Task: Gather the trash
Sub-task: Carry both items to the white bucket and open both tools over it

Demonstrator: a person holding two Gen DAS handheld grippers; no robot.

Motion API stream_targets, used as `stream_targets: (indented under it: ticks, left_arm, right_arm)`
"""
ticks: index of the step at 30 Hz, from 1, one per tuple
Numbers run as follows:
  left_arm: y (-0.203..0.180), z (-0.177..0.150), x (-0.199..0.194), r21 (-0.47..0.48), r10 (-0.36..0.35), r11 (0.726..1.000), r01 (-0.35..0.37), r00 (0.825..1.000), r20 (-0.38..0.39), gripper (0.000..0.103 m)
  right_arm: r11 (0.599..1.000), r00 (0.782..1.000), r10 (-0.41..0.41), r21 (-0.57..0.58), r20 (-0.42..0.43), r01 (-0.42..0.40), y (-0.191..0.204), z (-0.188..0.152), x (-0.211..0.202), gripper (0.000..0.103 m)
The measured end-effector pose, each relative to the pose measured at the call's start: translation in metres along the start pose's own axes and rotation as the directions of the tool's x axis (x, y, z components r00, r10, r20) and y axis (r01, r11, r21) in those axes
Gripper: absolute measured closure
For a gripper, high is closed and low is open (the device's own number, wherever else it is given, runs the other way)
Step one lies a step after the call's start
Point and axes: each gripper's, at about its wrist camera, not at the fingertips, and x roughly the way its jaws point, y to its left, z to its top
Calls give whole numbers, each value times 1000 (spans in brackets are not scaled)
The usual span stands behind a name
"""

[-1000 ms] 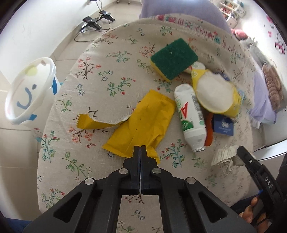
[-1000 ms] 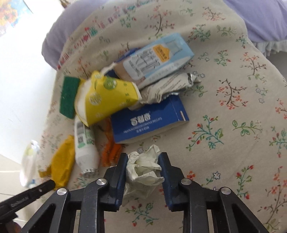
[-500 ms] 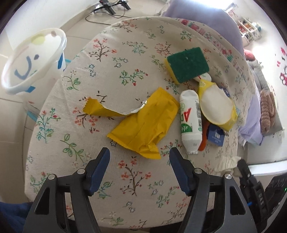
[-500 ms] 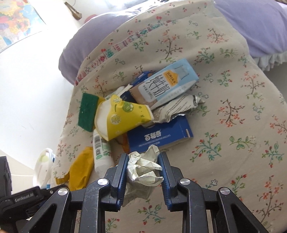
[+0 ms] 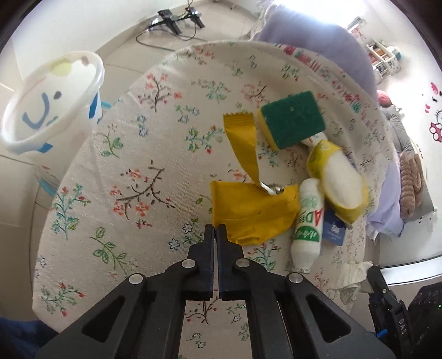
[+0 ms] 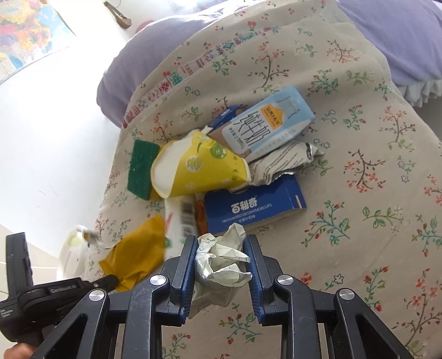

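Observation:
My left gripper [image 5: 216, 230] is shut on the near corner of a torn yellow wrapper [image 5: 254, 211], which lies on the floral cloth [image 5: 143, 176]. My right gripper [image 6: 221, 243] is shut on a crumpled white paper wad [image 6: 222, 261], also seen at the right in the left wrist view [image 5: 350, 276]. A white bin [image 5: 49, 102] with a blue smiley stands off the table's left edge. More trash lies in a heap: a green sponge [image 5: 292, 118], a yellow paper cup [image 6: 199, 165], a white bottle [image 5: 308, 221], a blue box [image 6: 254, 207] and a milk carton [image 6: 268, 124].
A crumpled silver wrapper [image 6: 281, 163] lies between the carton and the blue box. Purple bedding [image 6: 154, 55] lies behind the table. Cables and a tripod [image 5: 176, 19] lie on the floor beyond. The table's rounded edge drops off at left.
My left gripper opened half a second ago and has shut again on the yellow wrapper's corner; the wrapper has shifted and its torn strip flipped away. My right gripper has kept the paper wad.

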Motion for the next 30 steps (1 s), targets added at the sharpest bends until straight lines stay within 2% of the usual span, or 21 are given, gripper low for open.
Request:
stream_targets:
  ticks: [7,11,17,20,22,23,24,26,27,30]
  left_arm:
    - [4,10,-49,22,-62,998,60,995,78,103]
    - [19,32,-82,-5,-56,998,57,989,138,103]
    - [63,92,-130,-51,68,997,-58,974,218,103]
    - [98,126,-141,-102,204,978,-183,945,256,103]
    - [125,137,-134,-151,289,954,-258,925,248,103]
    - [139,141,-126,-178,313,944,-277,923,224,103]
    - [151,142,-117,-202,315,939,-277,930,190,103]
    - [170,144,-100,-251,274,938,-238,954,120,103]
    - [175,147,-94,-258,273,936,-239,957,103,103]
    - [171,150,-89,-229,328,927,-298,938,108,103]
  right_arm:
    - [998,999,28,-51,23,-27,15,-2,-2,72]
    - [994,998,63,-88,31,-60,30,-2,0,72]
    - [980,989,145,-139,32,-139,67,8,8,72]
    - [965,981,195,-182,18,-188,98,14,18,72]
    - [952,975,223,-217,11,-215,121,16,27,72]
    - [945,972,236,-233,2,-229,133,16,34,72]
    - [939,969,249,-244,-8,-243,144,16,40,72]
    - [925,957,287,-247,-46,-289,168,17,61,72]
    - [919,950,304,-244,-67,-311,180,18,73,72]
    - [892,927,347,-257,-139,-372,221,14,113,72]
